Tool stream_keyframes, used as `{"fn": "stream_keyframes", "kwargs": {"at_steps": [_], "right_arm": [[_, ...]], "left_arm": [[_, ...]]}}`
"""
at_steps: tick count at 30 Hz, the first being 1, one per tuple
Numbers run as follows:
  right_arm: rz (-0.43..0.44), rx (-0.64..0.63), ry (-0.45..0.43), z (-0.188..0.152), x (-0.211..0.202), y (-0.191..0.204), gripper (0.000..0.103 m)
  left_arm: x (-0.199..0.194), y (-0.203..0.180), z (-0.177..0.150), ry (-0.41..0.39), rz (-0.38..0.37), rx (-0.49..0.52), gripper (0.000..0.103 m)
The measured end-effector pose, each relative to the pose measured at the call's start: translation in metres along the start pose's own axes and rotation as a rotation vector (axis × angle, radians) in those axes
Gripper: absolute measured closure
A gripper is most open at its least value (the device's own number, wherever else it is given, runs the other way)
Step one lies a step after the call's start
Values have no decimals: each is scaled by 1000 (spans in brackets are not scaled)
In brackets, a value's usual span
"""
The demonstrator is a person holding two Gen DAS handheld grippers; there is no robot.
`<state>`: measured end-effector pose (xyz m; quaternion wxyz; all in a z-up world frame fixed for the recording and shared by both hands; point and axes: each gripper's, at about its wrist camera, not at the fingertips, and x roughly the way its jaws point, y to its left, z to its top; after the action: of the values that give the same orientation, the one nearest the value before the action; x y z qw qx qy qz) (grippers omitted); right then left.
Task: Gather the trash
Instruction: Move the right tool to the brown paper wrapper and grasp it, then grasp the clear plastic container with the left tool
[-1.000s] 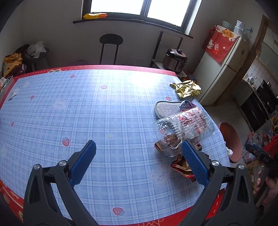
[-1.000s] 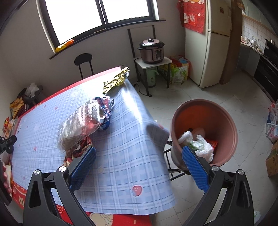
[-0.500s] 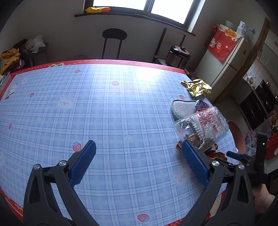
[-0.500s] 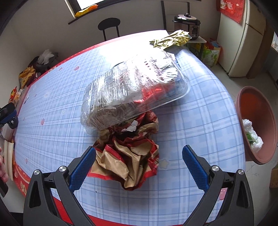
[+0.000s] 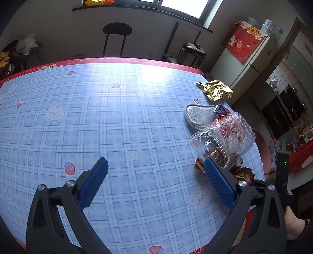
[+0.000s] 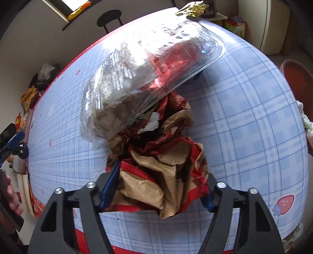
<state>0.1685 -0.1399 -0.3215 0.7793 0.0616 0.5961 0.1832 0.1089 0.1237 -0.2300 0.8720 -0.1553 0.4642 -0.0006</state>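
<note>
Right gripper (image 6: 159, 187): blue-padded fingers spread wide, straddling the near end of the crumpled red-and-brown paper wrapper (image 6: 164, 168). Pads sit just beside its flanks; contact uncertain, not clamped. The wad's long axis runs away from the fingers, toward the clear crinkled plastic clamshell container (image 6: 148, 78) tilted over its far end. Past that, gold foil wrapper (image 6: 192, 8) near the far edge of the blue plaid tablecloth (image 6: 254, 117); terracotta-coloured round bin (image 6: 293, 72) off the table's right. Left gripper (image 5: 154, 187) fully open, empty, over bare cloth, well apart from the wad. Right is nearer.
</note>
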Motion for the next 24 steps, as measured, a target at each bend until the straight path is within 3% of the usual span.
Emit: {"fn": "stream_keyframes", "kwargs": {"at_steps": [8, 16, 19, 24], "right_arm": [[28, 27, -6, -2, -2, -10, 44], [18, 8, -6, -1, -3, -8, 44], [15, -1, -8, -2, -1, -7, 44], [16, -8, -8, -4, 0, -5, 44]], "left_arm": [[67, -29, 13, 149, -188, -75, 6], [140, -25, 17, 262, -421, -418, 11], [156, -24, 16, 282, -453, -478, 21], [170, -33, 18, 293, -497, -489, 24]]}}
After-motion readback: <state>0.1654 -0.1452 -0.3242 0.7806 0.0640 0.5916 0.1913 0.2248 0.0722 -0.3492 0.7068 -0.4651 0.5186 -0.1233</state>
